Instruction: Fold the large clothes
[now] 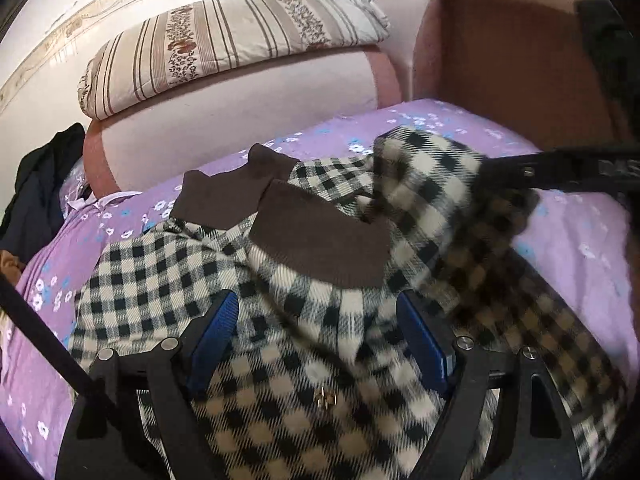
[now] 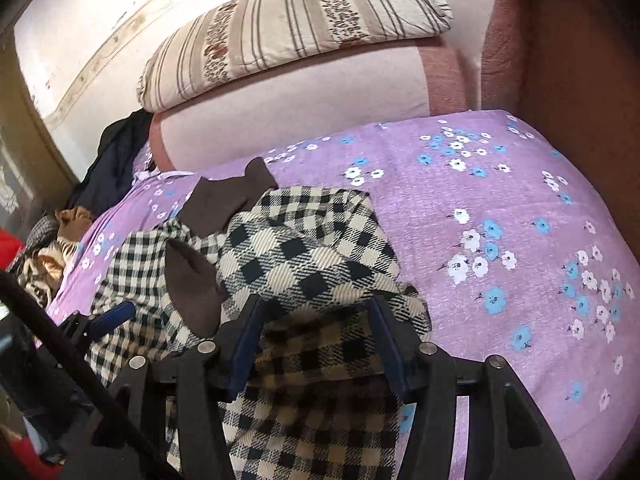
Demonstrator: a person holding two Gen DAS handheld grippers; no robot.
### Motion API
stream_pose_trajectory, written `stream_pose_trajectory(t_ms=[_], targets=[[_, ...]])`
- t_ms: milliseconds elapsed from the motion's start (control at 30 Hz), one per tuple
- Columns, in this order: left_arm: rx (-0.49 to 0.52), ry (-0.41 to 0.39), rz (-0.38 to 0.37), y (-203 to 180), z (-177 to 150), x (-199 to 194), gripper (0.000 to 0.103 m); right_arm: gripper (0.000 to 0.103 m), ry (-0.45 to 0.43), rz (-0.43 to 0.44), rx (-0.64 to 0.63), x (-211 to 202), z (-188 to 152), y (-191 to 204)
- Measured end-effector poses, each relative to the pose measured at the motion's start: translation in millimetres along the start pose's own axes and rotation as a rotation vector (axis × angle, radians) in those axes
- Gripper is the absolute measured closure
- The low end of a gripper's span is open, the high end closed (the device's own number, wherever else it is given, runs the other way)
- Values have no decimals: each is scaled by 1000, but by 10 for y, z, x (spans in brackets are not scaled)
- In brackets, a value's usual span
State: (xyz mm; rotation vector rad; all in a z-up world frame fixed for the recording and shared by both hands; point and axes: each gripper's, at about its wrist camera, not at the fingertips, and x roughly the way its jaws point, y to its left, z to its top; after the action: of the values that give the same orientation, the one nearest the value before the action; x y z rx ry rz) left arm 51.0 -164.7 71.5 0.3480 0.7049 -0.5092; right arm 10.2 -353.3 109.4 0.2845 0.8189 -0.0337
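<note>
A black-and-cream checked coat with a brown collar lies crumpled on the purple flowered bed cover. My left gripper is open, its blue pads on either side of a bunched part of the coat. My right gripper is open too, with the checked coat lying between its wide-spread fingers. In the left wrist view the right gripper's black arm reaches in from the right onto the coat's raised fold. The left gripper's blue pad shows at the coat's left edge in the right wrist view.
A striped pillow lies on the pink sofa back behind the bed cover. A brown armrest stands at the right. Dark clothes and other garments are piled at the left.
</note>
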Motion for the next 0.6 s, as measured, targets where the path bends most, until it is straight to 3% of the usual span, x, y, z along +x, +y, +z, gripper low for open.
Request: stream_pose_trajectory(t_ms=[67,100,133,167,367,600], targets=[[-29,30,12,3,74,124,44,44,-7,-12,9,18,15,-1],[-39,61,16,35,98,194,82,44,-10,-17,11,23,24,-1],[-54,97,18,71,112,265,98,44,-16,-21,15,25,35,-6],[-80,119,10,118,121,292,102,44,-22,-24,19,14,41,-12],[-271,10,1,741,245,-97,101,44,-83,-26,82,-108,115,-164],[-399,-65,119,1511,55,-470,101,44,-70,-8,136,-50,132,-260]])
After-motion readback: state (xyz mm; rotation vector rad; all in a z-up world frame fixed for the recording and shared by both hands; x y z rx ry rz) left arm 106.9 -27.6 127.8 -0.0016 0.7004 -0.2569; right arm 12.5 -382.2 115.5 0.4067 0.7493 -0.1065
